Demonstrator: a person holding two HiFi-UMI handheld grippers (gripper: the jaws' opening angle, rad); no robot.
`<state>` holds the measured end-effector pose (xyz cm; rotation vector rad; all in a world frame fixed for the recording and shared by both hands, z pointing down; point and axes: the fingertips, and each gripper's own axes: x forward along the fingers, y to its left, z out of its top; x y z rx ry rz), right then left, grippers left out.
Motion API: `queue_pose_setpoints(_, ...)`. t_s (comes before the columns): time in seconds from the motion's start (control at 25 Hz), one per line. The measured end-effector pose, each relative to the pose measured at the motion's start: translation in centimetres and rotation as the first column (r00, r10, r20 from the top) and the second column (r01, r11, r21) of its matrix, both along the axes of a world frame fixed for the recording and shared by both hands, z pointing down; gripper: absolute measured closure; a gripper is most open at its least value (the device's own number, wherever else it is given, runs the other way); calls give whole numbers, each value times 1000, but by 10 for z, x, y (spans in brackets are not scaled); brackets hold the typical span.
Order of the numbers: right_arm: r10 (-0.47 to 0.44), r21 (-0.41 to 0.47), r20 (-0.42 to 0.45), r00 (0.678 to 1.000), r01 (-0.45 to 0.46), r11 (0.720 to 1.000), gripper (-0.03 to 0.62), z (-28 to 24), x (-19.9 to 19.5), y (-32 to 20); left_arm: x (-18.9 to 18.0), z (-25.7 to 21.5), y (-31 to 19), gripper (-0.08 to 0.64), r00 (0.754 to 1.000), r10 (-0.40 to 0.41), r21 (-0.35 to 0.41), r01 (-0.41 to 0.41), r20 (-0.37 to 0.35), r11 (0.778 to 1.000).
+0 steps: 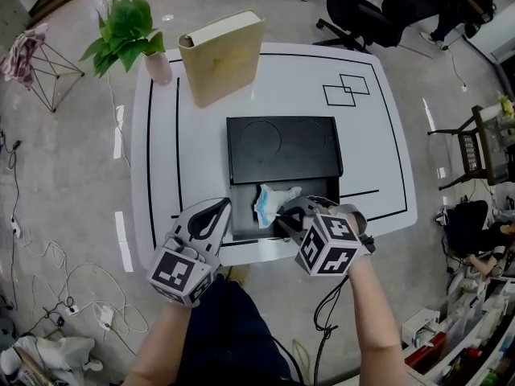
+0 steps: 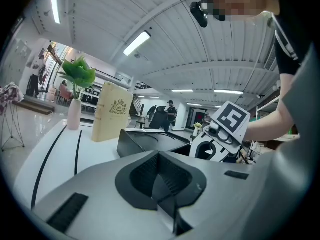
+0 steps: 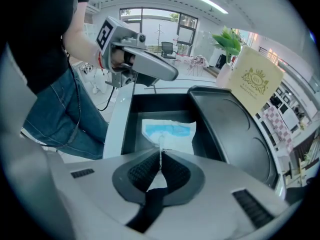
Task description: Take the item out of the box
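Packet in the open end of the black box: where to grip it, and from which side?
Its thin near edge, from above on the person's side. The packet sits low in the box, walls flank it and the lid covers the far part, so only that edge offers a pinch. The right gripper is shut on it there.

Jaws together, empty: left grey gripper (image 1: 212, 217). Just beside it, right grey gripper (image 1: 286, 214) pinches edge of white-blue soft packet (image 1: 269, 200).
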<state>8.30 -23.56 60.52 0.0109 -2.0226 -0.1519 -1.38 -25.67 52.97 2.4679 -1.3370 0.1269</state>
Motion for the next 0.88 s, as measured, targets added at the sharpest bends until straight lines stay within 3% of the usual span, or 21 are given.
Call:
queue_pose_setpoints(0.52, 1, 44, 3, 1000, -1, 999, 576, -24, 4, 11, -1, -3, 4, 557, 1000, 4, -8, -4, -26, 1000)
queue_pose_setpoints(0.88, 67, 85, 69, 995, -73, 994, 577, -48, 10, 15, 9, -11, 7, 557, 999, 46, 0, -46, -24, 999)
